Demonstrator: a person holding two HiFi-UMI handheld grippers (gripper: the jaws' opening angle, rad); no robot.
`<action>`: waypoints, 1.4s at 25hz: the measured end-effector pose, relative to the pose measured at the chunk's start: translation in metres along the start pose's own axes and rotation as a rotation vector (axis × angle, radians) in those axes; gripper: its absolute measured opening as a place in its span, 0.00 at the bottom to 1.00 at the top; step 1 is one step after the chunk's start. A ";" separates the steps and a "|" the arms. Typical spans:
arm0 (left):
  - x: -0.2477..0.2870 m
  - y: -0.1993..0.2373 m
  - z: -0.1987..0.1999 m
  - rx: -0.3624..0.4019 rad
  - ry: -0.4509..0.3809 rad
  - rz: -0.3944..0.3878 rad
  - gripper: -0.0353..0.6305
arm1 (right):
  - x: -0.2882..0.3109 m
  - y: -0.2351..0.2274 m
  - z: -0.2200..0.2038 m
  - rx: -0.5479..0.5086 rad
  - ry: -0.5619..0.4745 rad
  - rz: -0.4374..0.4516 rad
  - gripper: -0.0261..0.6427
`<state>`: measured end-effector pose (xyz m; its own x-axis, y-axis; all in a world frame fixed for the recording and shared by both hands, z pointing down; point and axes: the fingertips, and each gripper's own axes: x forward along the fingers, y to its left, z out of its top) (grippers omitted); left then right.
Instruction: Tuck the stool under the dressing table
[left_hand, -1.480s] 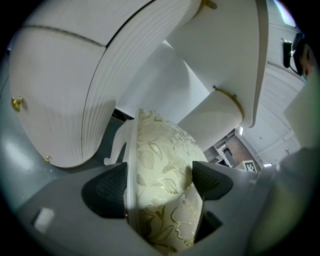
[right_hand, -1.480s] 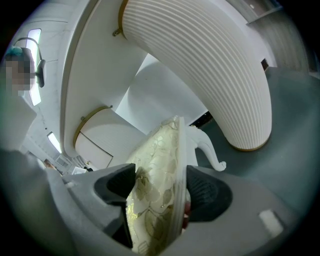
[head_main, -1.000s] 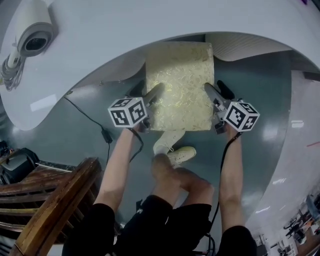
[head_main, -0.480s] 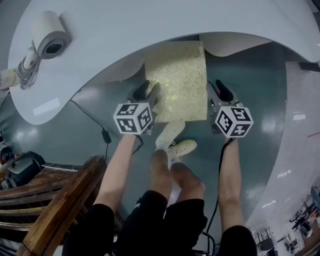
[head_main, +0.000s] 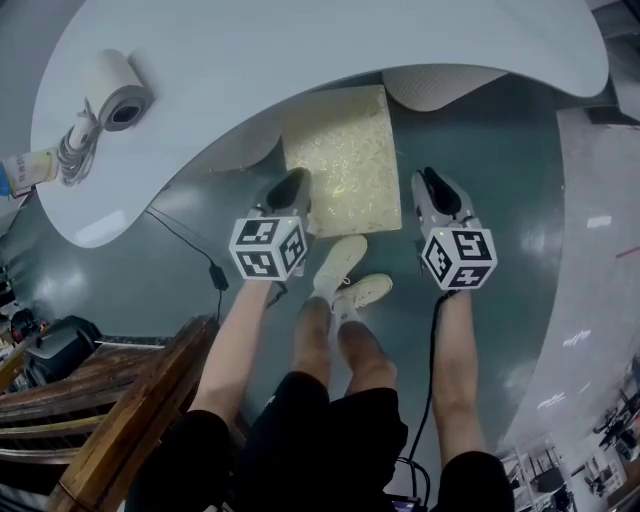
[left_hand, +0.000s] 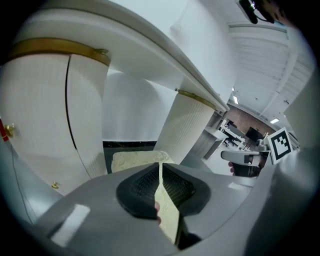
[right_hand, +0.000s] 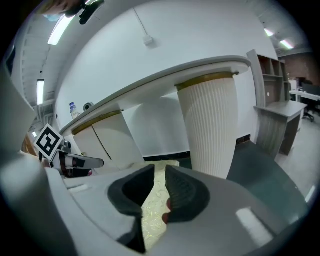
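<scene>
Two grippers hang clear of the stool (head_main: 340, 160), one off each of its long sides and touching nothing. The left gripper (head_main: 289, 187) has just been closing, and its pads now meet with only a hairline between them and nothing caught there. The right gripper (head_main: 431, 184) has also just been closing but shows a narrow gap, likewise empty, through which the seat's pale gold pattern is seen beyond. The stool stands on the floor (head_main: 490, 150) in the kneehole between the table's two fluted pedestals (right_hand: 210, 125). Its far end is under the front edge of the tabletop (head_main: 300, 45), and its near end is out in the open just ahead of the person's shoes (head_main: 350, 275). By my reading the push is largely made and the stool is let go. What may be left is a last nudge to bring the near end under the edge, if the table is deep enough to take it. How far the far end reaches under is hidden by the tabletop, the legs show in no view, and in both gripper views the jaws cover most of the seat, so I cannot tell whether it sits square to the pedestals
</scene>
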<state>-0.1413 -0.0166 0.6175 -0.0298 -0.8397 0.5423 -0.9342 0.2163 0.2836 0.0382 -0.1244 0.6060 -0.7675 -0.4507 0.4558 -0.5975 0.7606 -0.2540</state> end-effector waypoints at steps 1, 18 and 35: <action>-0.003 -0.005 0.005 0.010 -0.004 -0.006 0.09 | -0.007 -0.001 0.005 0.005 -0.010 -0.007 0.15; -0.032 -0.161 0.098 0.223 -0.051 -0.266 0.06 | -0.165 -0.047 0.088 0.055 -0.225 -0.279 0.05; -0.093 -0.323 0.165 0.414 -0.096 -0.510 0.06 | -0.338 -0.067 0.151 0.100 -0.364 -0.477 0.04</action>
<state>0.1044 -0.0905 0.3448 0.4390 -0.8309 0.3419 -0.8983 -0.4135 0.1486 0.3023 -0.0934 0.3402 -0.4293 -0.8752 0.2229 -0.9004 0.3956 -0.1808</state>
